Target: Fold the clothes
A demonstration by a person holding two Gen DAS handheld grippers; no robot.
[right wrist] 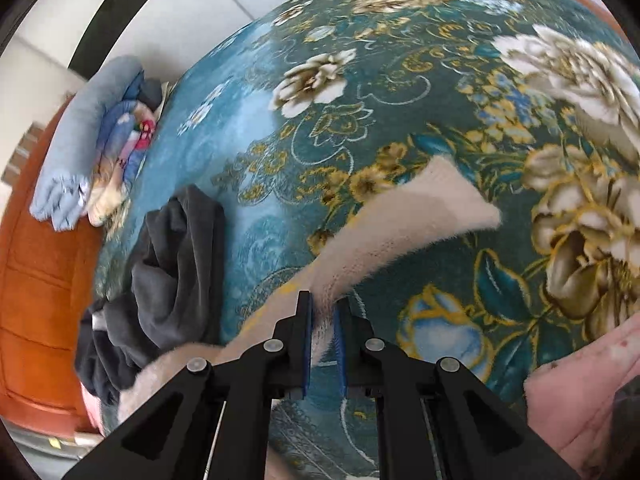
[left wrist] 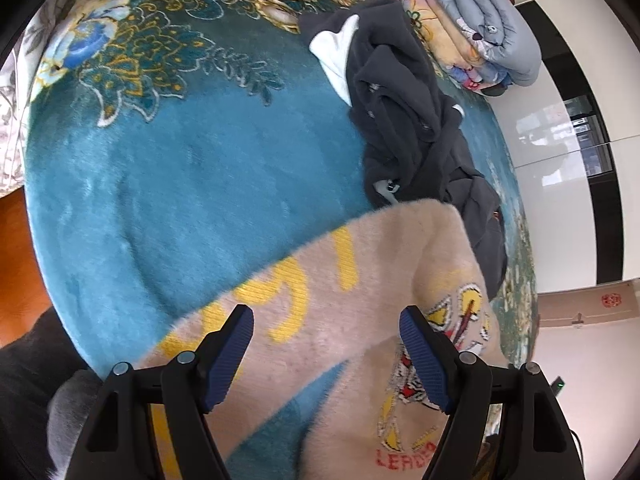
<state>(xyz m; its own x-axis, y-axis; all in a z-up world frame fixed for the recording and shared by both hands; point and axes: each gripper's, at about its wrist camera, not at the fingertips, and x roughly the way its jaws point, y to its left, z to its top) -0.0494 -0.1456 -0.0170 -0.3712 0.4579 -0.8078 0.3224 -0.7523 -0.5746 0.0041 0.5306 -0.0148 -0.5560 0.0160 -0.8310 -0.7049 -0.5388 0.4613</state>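
Below the left gripper (left wrist: 326, 356) lies a beige sweater (left wrist: 360, 280) with yellow letters and a cartoon patch; red letters near the lower edge seem to read "LEADER", but they are partly cut off. The jaws of this gripper stand wide apart and hold nothing, and its 2 blue pads (left wrist: 230, 360) hang above the sweater fabric. The sweater rests on a bed covered by a teal blanket (left wrist: 180, 180) with gold and white flowers.

In the right wrist view, the right gripper (right wrist: 324, 320) is clamped on the sweater: a strip of beige knit sits between its nearly closed jaws. From there a sleeve (right wrist: 432, 208) stretches forward and up over the blanket (right wrist: 380, 100), and its cuff end looks lifted off the surface, though motion blur makes this hard to confirm.

A dark grey garment (left wrist: 412, 120) lies crumpled on the blanket beyond the sweater, with a white lining visible at its far end. In the right wrist view the same garment (right wrist: 176, 264) is to the left of the gripper, just beside the sweater body. Folded quilts (left wrist: 480, 28), grey-blue on top and a patterned one under it, are stacked at the far edge of the bed. A pink fabric (right wrist: 580, 400) shows at the lower right of the right wrist view.
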